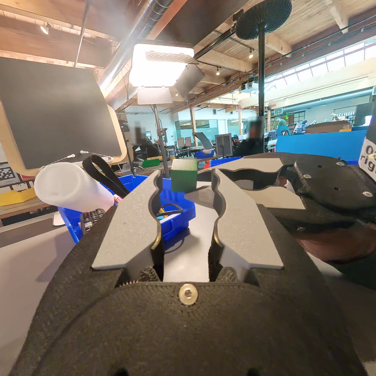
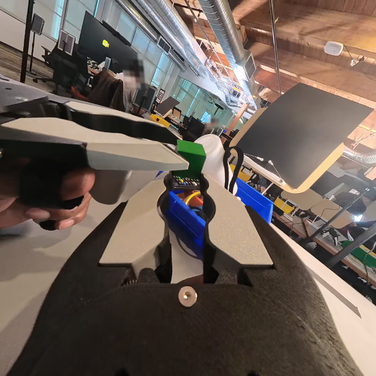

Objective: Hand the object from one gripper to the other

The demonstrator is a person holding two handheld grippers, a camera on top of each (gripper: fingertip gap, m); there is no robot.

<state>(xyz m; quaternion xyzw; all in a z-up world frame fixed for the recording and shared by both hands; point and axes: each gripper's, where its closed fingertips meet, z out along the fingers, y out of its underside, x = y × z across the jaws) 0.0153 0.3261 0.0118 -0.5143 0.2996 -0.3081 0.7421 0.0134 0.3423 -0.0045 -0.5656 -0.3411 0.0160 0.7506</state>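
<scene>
Left hand-held gripper is spread wide and empty, its tips level with the green cube, which sits dead ahead in the gap. I can't tell if the tips reach past it. Right hand-held gripper comes in crosswise from my right, narrowed onto the cube at its fingertips, above the desk. A cube has no long axis to line up. I judge the left should close next.
</scene>
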